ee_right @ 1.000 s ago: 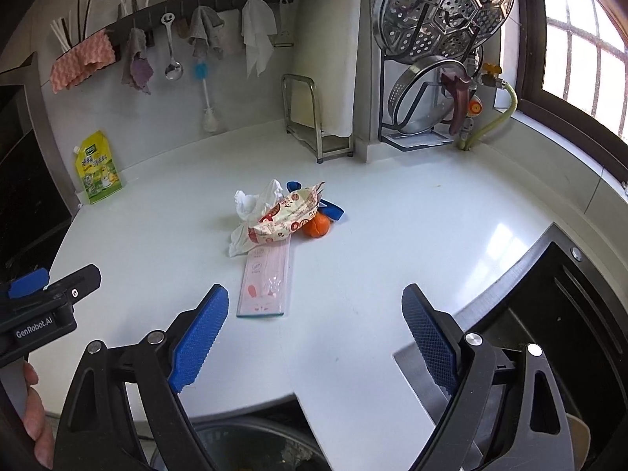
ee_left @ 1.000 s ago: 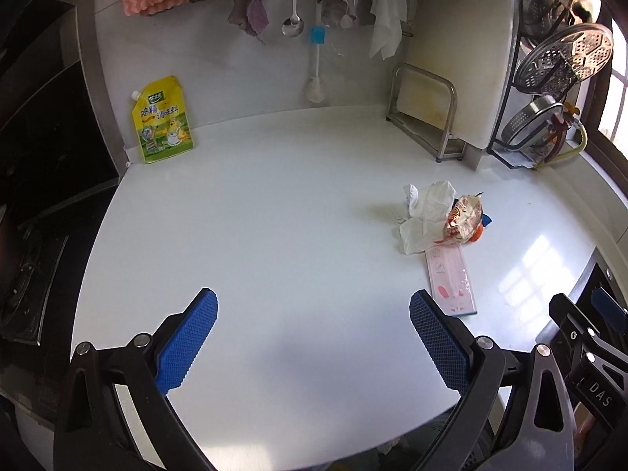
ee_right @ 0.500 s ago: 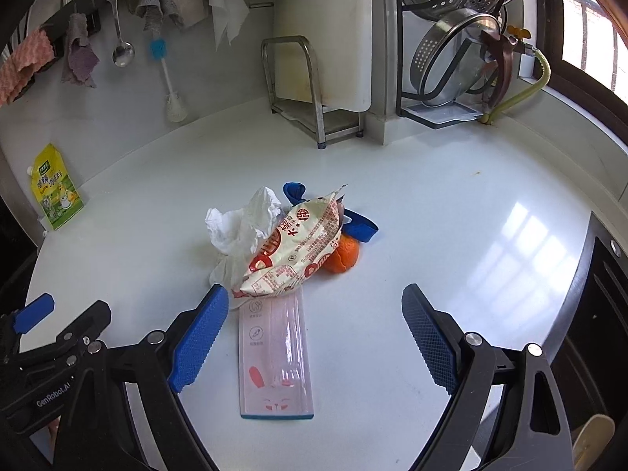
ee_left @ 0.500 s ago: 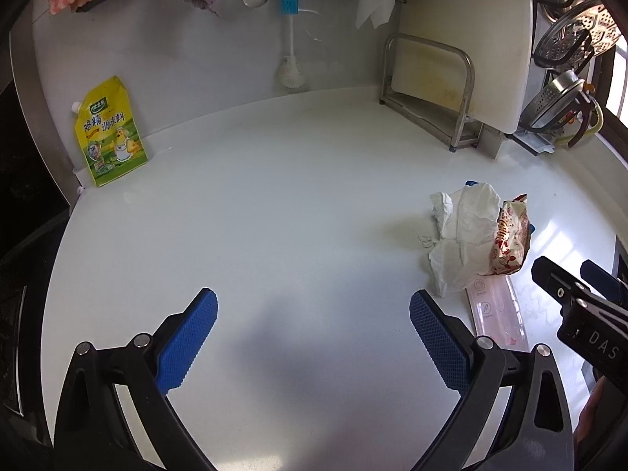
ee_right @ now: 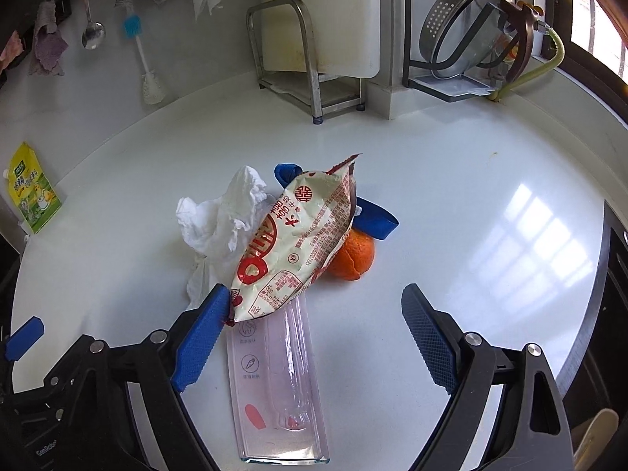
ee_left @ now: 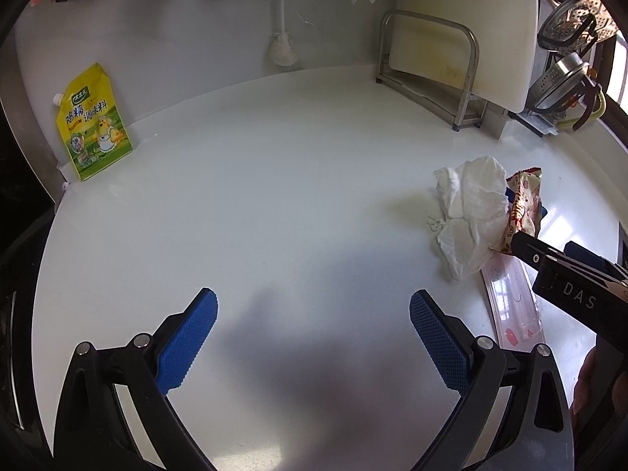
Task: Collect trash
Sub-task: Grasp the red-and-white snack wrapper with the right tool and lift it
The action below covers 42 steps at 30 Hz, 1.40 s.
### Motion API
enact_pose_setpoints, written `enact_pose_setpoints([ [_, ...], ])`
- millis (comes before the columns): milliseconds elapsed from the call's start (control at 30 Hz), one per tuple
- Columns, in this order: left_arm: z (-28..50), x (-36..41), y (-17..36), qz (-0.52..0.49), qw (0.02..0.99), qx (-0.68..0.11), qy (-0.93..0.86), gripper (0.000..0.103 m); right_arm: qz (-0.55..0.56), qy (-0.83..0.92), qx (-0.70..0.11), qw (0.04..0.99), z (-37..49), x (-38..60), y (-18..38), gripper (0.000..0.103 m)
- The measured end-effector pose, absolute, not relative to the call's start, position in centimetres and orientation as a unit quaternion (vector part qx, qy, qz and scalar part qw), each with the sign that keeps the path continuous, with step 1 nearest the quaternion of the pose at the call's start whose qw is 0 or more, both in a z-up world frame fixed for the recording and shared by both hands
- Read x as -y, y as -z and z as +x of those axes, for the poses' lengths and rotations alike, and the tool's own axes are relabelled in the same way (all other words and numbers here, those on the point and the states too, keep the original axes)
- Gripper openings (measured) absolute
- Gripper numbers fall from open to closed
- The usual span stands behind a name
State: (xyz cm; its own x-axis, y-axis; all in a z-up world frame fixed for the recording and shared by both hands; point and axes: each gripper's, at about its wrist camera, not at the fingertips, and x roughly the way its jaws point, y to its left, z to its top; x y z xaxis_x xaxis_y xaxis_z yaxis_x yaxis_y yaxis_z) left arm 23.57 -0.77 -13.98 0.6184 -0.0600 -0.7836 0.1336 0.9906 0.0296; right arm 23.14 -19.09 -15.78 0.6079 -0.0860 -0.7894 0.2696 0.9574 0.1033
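Note:
A pile of trash lies on the white counter (ee_right: 451,180): a crumpled white tissue (ee_right: 219,219), a red-and-cream snack wrapper (ee_right: 298,235), an orange peel (ee_right: 353,255), a blue scrap (ee_right: 373,216) and a clear plastic blister pack (ee_right: 274,384). My right gripper (ee_right: 314,337) is open right over the blister pack, its left fingertip touching the wrapper's lower end. My left gripper (ee_left: 314,337) is open above bare counter, left of the pile; from there the tissue (ee_left: 471,212), wrapper (ee_left: 524,204) and blister pack (ee_left: 514,302) lie to its right, with the right gripper's body partly over them.
A yellow seasoning pouch (ee_left: 92,121) leans on the back wall at left. A metal rack with a white cutting board (ee_right: 314,59) and a rack of steel pots (ee_right: 471,31) stand at the back. Utensils and cloths hang on the wall. A dark sink edge (ee_right: 612,274) is at right.
Both grippers have moved forward and lower toward the pile. The right gripper now straddles the blister pack and its left finger has reached the wrapper.

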Motion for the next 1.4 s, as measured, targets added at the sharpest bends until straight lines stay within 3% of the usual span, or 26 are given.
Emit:
enact_pose_setpoints([
  [433, 23.6, 0.9, 13.8, 0.045, 0.897, -0.435, 0.058, 0.097, 0.107, 0.088, -0.421, 0.896, 23.1, 19.0, 15.3, 0.083],
  [500, 23.7, 0.8, 13.8, 0.044, 0.897, -0.436, 0.057, 0.097, 0.102, 0.084, -0.423, 0.896, 23.1, 18.8, 15.3, 0.076],
  [667, 23.7, 0.6, 13.8, 0.039, 0.896, -0.438, 0.058, 0.097, 0.092, 0.081, -0.426, 0.896, 23.1, 18.7, 15.3, 0.07],
  [933, 23.6, 0.6, 13.8, 0.038, 0.896, -0.439, 0.06, 0.097, 0.091, 0.07, -0.427, 0.897, 23.2, 18.9, 15.1, 0.048],
  [1400, 23.9, 0.9, 13.7, 0.03, 0.896, -0.438, 0.069, 0.097, 0.111, 0.091, -0.419, 0.897, 21.7, 21.5, 14.6, 0.048],
])
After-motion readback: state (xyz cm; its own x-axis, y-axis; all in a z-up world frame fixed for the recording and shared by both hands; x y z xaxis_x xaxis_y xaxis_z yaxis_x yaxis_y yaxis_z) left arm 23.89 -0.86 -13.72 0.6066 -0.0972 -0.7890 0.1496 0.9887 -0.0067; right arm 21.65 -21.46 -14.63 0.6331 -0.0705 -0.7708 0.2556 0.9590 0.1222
